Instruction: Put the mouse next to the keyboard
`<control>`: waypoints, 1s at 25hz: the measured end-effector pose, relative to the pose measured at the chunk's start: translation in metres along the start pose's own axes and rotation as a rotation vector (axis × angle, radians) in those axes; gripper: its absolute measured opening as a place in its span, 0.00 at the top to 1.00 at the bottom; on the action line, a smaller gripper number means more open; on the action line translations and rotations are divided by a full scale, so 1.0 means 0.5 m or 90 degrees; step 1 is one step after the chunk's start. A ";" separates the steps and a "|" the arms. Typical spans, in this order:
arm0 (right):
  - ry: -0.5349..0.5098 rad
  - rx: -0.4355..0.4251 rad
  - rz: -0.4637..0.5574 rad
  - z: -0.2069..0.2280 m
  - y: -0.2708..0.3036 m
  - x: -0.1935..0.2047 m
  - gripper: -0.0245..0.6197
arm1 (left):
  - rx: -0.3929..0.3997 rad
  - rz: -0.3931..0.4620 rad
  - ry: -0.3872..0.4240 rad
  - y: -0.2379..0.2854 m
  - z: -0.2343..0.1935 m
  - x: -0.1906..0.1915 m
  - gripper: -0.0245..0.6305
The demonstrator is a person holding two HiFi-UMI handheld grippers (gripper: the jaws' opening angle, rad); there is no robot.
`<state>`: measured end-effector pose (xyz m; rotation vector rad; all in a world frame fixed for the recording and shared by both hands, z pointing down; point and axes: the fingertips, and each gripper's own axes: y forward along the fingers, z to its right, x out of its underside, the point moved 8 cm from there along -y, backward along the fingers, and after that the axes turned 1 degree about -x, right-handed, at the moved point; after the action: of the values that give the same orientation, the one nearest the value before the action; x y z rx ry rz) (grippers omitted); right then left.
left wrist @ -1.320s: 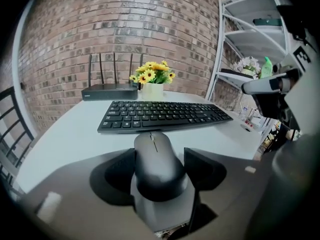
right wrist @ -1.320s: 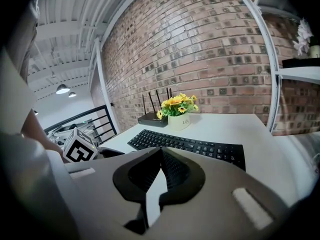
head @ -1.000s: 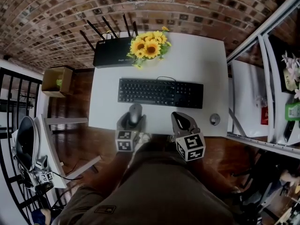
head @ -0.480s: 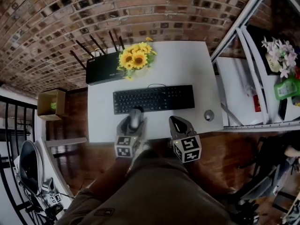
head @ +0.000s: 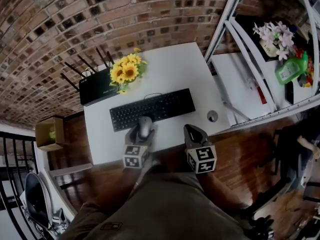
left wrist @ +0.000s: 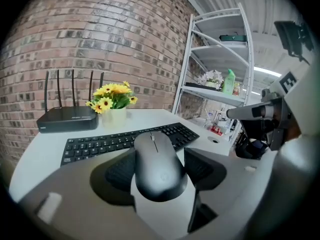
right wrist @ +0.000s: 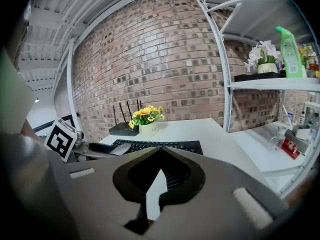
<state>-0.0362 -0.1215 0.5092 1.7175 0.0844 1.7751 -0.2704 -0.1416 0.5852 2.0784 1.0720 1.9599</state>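
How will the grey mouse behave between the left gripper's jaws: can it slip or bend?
The mouse looks like hard plastic, so probably stiff. Its smooth, rounded shell may slip, since the left gripper has its jaws pressing only its sides. It looks small beside the keyboard, so probably light.

A red-brown brick wall [head: 75, 14] is running behind the white worktop [head: 170, 64], at 12 o'clock. A white metal shelving unit [head: 237, 81] is standing at 2 o'clock, its lower shelf lying just beside the worktop's right edge. Dark wooden floor [head: 250, 144] is showing around the worktop. At 9 o'clock an open cardboard box [head: 47, 133] is sitting on it, near the wall. A black railing [head: 17, 135] is rising at 8 o'clock. A strip light [left wrist: 267, 73] is glowing overhead beyond the shelves.
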 end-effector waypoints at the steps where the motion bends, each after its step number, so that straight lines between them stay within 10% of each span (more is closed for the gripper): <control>1: 0.002 0.003 0.004 0.012 -0.002 -0.001 0.94 | 0.003 0.001 0.003 0.008 0.010 -0.004 0.51; 25: -0.023 -0.099 -0.021 0.436 -0.034 -0.013 0.94 | -0.043 -0.003 -0.027 0.293 0.372 -0.114 0.51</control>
<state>0.1687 -0.1960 0.5252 1.6281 -0.0398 1.6806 -0.0365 -0.2094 0.5799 2.0704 0.9879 1.9126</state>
